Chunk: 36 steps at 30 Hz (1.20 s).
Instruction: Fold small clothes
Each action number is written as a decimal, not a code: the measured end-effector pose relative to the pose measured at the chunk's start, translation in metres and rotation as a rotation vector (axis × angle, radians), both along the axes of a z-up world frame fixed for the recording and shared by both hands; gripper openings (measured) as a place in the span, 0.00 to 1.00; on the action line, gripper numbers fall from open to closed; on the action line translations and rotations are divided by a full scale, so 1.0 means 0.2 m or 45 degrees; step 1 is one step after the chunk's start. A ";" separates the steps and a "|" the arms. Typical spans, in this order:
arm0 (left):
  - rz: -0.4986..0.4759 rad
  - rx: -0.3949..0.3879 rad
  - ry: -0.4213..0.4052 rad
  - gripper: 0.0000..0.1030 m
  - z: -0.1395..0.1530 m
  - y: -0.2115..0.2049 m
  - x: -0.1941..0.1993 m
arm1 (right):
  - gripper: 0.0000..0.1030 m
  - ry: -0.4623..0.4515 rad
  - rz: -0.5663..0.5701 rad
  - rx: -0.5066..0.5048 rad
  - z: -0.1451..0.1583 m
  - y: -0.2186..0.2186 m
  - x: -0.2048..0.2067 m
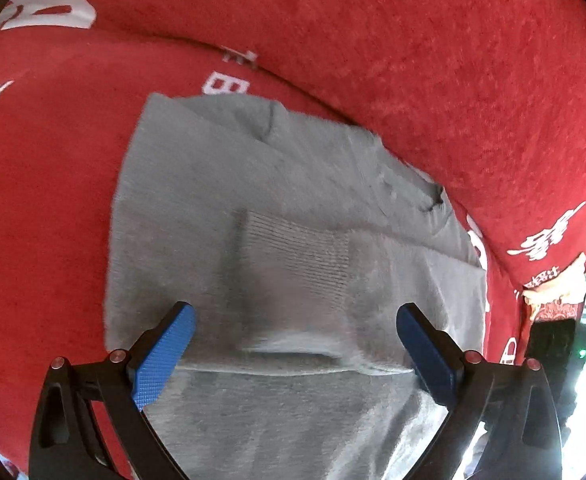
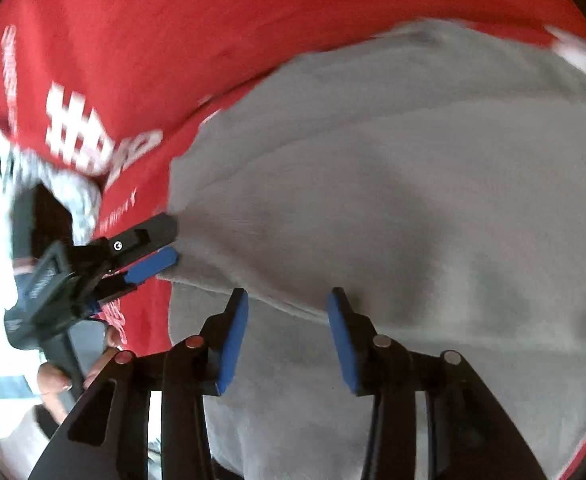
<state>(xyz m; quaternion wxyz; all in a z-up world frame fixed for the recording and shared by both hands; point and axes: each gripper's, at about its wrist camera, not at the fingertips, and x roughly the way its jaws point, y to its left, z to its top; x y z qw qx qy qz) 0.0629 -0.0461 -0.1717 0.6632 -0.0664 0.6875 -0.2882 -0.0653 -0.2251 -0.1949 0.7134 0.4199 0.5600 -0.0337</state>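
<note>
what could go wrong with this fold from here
1. The right hand-held gripper stands open over the folded edge of the grey garment, so that freshly laid layer may spring back or slide.
2. The left hand-held gripper is open too, with its pads straddling the ribbed cuff; closing there could drag the cuff and wrinkle the fold.
3. The red blanket underneath looks soft and humped, so the fold may settle unevenly.

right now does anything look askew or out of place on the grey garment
The folded grey knit garment on the red printed blanket is slightly uneven: its far corner is rumpled and a ribbed cuff lies across the top. Nothing looks torn or spilled.
</note>
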 end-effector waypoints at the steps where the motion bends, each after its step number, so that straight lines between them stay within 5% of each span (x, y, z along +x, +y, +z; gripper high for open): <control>1: -0.006 -0.002 0.004 0.98 0.00 -0.01 -0.01 | 0.44 0.018 -0.065 0.015 0.01 -0.06 -0.05; 6: -0.008 0.030 0.027 0.93 -0.02 -0.07 -0.02 | 0.44 0.083 -0.482 0.095 -0.01 -0.38 -0.47; 10: -0.010 0.085 0.039 0.23 -0.04 -0.07 -0.01 | 0.44 0.067 -0.779 0.143 -0.04 -0.56 -0.68; 11: 0.002 0.057 0.066 0.22 -0.05 -0.05 -0.01 | 0.37 0.053 -0.815 0.138 -0.04 -0.59 -0.70; 13: 0.000 0.043 0.040 0.22 -0.02 -0.04 -0.01 | 0.06 0.068 -0.806 0.066 -0.02 -0.63 -0.68; 18: -0.089 0.095 -0.061 0.20 0.02 -0.06 -0.10 | 0.06 0.043 -0.614 -0.135 0.10 -0.67 -0.62; 24: -0.094 0.179 -0.102 0.20 -0.01 -0.04 -0.14 | 0.06 0.097 -0.590 -0.094 -0.03 -0.69 -0.73; 28: -0.099 0.329 -0.212 0.20 0.06 0.02 -0.11 | 0.20 0.130 -0.485 -0.095 0.03 -0.64 -0.69; 32: -0.104 0.361 -0.221 0.20 0.11 0.07 -0.09 | 0.41 0.069 -0.403 -0.187 0.16 -0.60 -0.71; 36: -0.141 0.332 -0.257 0.20 0.17 0.02 -0.12 | 0.48 0.060 -0.466 -0.252 0.18 -0.72 -0.69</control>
